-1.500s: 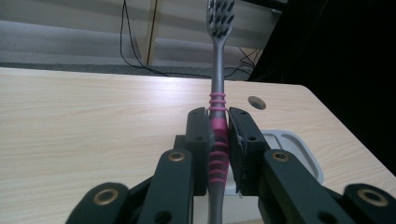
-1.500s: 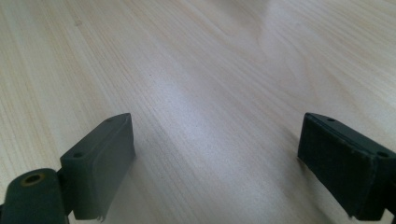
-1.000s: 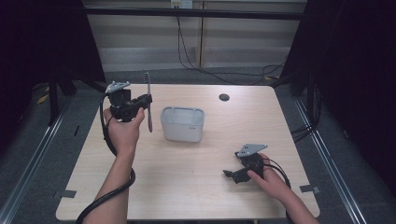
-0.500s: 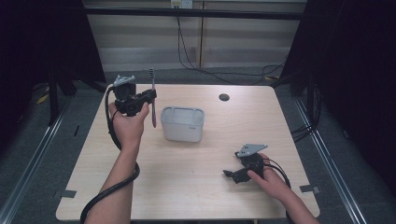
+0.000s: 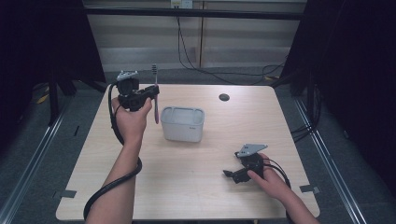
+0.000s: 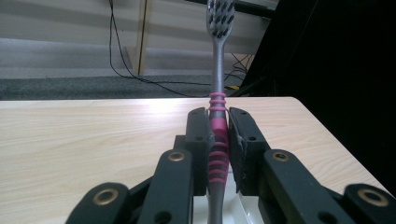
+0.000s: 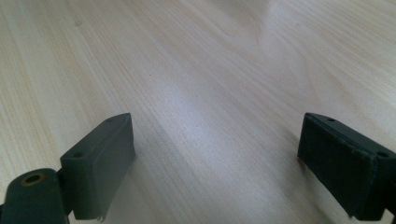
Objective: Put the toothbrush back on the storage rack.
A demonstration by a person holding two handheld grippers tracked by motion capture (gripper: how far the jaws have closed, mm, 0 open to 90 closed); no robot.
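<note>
- While my left hand-held gripper (image 5: 150,94) pinches the toothbrush (image 5: 155,95) by its pink ribbed grip, bristles up, the brush hangs in the air just left of the white bin (image 5: 182,123), with its tail end low beside the bin's rim
- With only a narrow band of the handle between the pads, as the left gripper view shows (image 6: 218,154), I judge the toothbrush could pivot or slide down if I tip my wrist quickly; the ribbed rubber should help, but the long head above makes a lever
- If I lower it without lining up first, the tail could catch the bin's rim and twist the brush out of the jaws, or nudge the light bin across the table (image 5: 196,186)
- Should I let go too high, the brush may bounce out or land across the rim rather than inside
- My right hand-held gripper (image 5: 229,174) rests on the table near the front right, jaws spread wide and empty, well apart from the bin, so it cannot steady the bin from there
- What sits inside the bin I cannot make out from above; its interior looks pale and featureless
- Below the pads, the lower end of the handle is cut off in the left gripper view, and a white edge there is probably the bin
- Beyond the table the room is dark, and the small dark round spot (image 5: 224,97) near the far edge is too small to identify
</note>
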